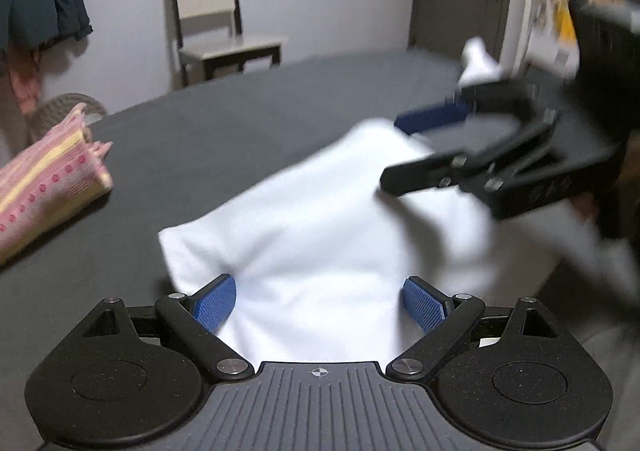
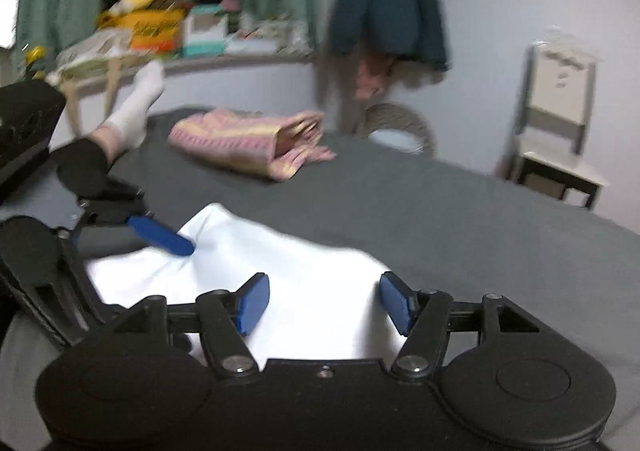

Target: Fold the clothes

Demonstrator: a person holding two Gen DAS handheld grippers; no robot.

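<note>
White cloth [image 1: 320, 235] lies bunched on the dark grey bed sheet [image 1: 224, 131], and both pairs of tongs are over it. The left tongs [image 1: 319, 305] stand wide apart, blue pads [image 1: 216, 301] on either side of the near edge of the cloth, which fills the gap between them; the pads do not pinch it. The right tongs [image 2: 323, 301] are also spread wide, with the cloth running under and between the fingers, nothing clamped. From the left camera the right tongs [image 1: 412, 149] reach in from the right over the far end of the cloth; from the right camera the left tongs [image 2: 160, 237] come in from the left, one blue pad touching the cloth's upper edge. Beyond the tongs, well apart from the white cloth, rests a folded pink and yellow striped cloth [image 2: 248, 145]. A foot in a white sock [image 2: 136, 107] lies to the far left of the right tongs. A chair [image 1: 216, 19] stands against the wall beyond the bed.
</note>
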